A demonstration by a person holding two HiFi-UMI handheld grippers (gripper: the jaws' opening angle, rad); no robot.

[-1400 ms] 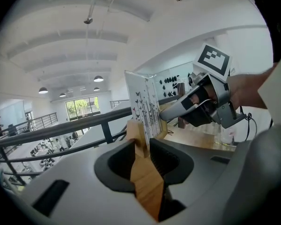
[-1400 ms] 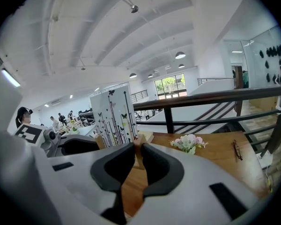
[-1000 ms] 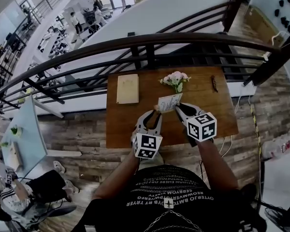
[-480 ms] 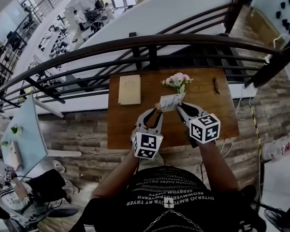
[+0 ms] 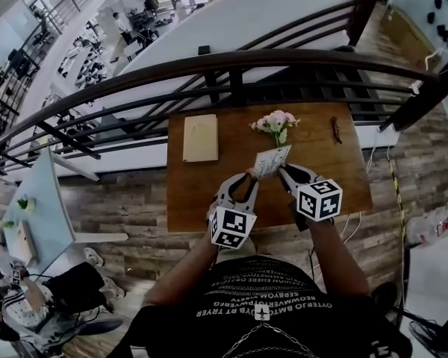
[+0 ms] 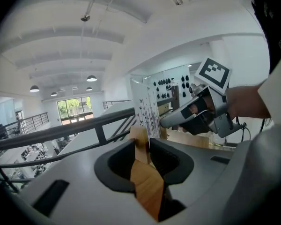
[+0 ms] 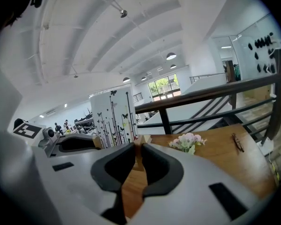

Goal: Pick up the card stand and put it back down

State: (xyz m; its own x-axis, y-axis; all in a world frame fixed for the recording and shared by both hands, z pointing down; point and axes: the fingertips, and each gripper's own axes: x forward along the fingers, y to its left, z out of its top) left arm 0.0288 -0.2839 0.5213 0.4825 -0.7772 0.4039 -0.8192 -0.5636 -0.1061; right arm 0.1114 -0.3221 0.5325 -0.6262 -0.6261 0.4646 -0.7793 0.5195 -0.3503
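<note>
Card stand [image 5: 272,161]: a printed white card upright in a wooden base, located over the near middle of the table [image 5: 201,192], in front of the person. In the head view the card sits tilted, and the stand appears raised clear of the tabletop; contact under the base cannot be confirmed.

Left gripper [image 5: 249,176]: jaws pinched on the left end of the wooden base, as its own view shows.

Right gripper [image 5: 282,171]: jaws clamped on the opposite end of the base, having just tightened slightly.

Surroundings: flowers [image 5: 276,123] just behind the stand, and a tan booklet [image 5: 200,137] well apart to the left.

Assessment: step 1 of 2, the pick-up, looks complete. Outstanding: lower the stand level onto the table, then release both grips.
</note>
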